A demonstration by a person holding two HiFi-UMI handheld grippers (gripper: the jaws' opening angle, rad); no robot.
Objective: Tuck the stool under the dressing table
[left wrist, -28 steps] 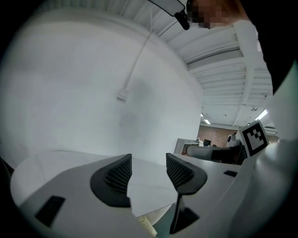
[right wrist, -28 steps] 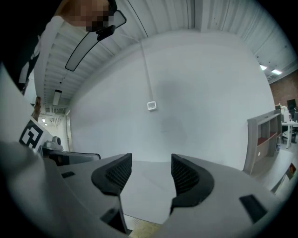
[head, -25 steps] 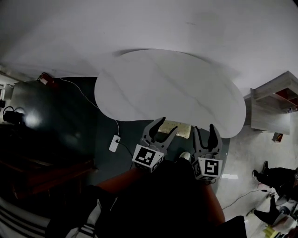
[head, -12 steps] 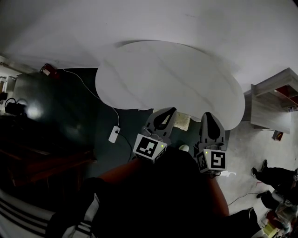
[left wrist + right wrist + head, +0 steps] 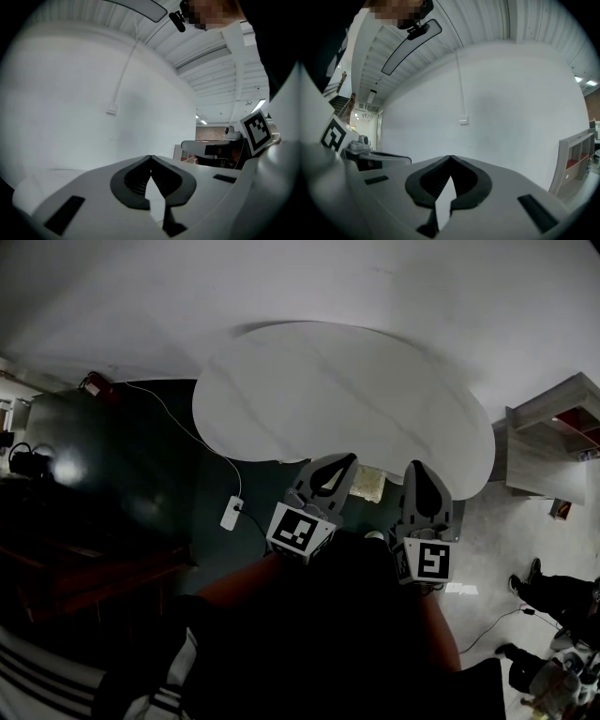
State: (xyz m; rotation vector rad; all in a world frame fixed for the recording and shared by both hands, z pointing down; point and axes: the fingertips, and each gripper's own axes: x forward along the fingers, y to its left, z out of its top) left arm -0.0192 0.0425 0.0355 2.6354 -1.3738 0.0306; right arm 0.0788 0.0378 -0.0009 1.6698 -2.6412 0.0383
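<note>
Table (image 5: 328, 390) white, oval; left tongs (image 5: 343, 461), right tongs (image 5: 417, 469) just closed, empty

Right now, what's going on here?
A person holds a gripper in each hand by the near edge of the white oval dressing table. The left gripper and the right gripper have just closed, and both are shut with nothing between the jaws. Between them, what looks like the stool, a pale seat, sits partly under the tabletop's edge.
</note>
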